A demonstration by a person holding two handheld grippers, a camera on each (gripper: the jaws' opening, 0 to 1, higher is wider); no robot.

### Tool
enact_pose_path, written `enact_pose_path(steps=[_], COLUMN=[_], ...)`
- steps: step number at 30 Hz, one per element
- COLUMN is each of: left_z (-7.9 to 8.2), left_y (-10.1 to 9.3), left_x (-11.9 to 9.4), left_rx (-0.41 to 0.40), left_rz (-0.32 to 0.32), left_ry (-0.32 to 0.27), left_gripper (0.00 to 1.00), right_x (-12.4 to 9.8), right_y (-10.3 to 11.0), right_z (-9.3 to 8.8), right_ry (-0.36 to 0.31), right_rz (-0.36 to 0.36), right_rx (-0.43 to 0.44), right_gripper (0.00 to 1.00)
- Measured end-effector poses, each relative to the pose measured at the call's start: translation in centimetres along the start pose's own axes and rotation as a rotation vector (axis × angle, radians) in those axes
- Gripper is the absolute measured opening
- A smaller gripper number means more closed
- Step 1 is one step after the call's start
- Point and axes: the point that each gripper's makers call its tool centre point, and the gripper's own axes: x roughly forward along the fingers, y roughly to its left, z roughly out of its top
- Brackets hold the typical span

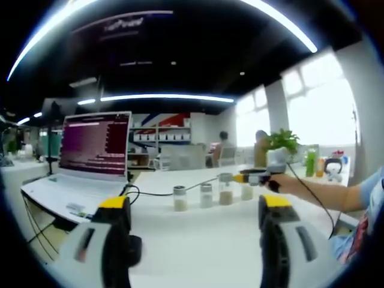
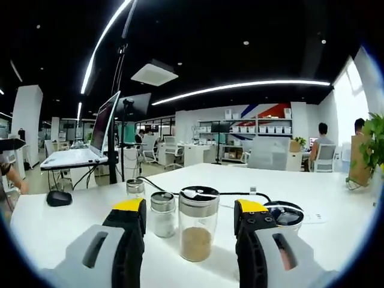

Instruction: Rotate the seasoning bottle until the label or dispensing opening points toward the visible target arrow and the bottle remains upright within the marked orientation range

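Note:
Four clear seasoning bottles with metal lids stand upright in a row on the white table (image 2: 336, 198). My right gripper (image 2: 191, 210) is open, its yellow-tipped jaws on either side of the bottle with brown seasoning (image 2: 198, 227), with a gap at each side. In the left gripper view the same bottle (image 1: 225, 189) is third from the left, and the right gripper (image 1: 240, 178) reaches it from the right in a person's hand (image 1: 283, 183). My left gripper (image 1: 195, 207) is open with nothing between its jaws, well short of the row.
An open laptop (image 1: 90, 156) sits at the table's left with a black cable (image 1: 150, 193) running toward the bottles, and a mouse (image 2: 59, 198) lies nearby. A potted plant (image 1: 282, 141) and a green bottle (image 1: 311, 161) stand beyond the hand. Neighbouring bottles (image 2: 162, 213) (image 2: 287, 215) flank the one between the jaws.

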Motion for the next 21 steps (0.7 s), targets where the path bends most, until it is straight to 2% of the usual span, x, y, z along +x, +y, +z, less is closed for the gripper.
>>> enact_pose_path(steps=[6, 8, 9, 13, 15, 18, 21], left_z=[-0.1, 0.0, 0.0, 0.2, 0.2, 0.0, -0.2], left_y=[0.0, 0.0, 0.0, 0.0, -0.1, -0.2, 0.0], left_x=[-0.1, -0.2, -0.3, -0.3, -0.2, 0.0, 0.2], left_rx=[-0.002, -0.005, -0.005, 0.002, -0.002, 0.001, -0.005], left_rz=[0.0, -0.001, 0.002, 0.006, 0.001, -0.005, -0.005], left_ry=[0.006, 0.002, 0.001, -0.003, -0.003, 0.0, 0.007], left_gripper=[0.93, 0.93, 0.93, 0.93, 0.93, 0.93, 0.93], right_x=[0.8, 1.1, 1.5, 2.3, 2.7, 3.7, 4.2], right_y=[-0.5, -0.3, -0.7, -1.5, -1.8, -1.6, -1.3], right_z=[-0.2, 0.3, 0.3, 0.0, -0.2, -0.4, -0.7], right_ry=[-0.006, -0.057, -0.058, -0.047, -0.045, -0.051, -0.04], right_rz=[-0.027, -0.003, -0.008, -0.016, -0.013, 0.016, 0.006], right_rx=[-0.016, 0.042, 0.06, 0.009, 0.01, 0.009, 0.007], right_gripper=[0.59, 0.59, 0.58, 0.58, 0.57, 0.58, 0.58])
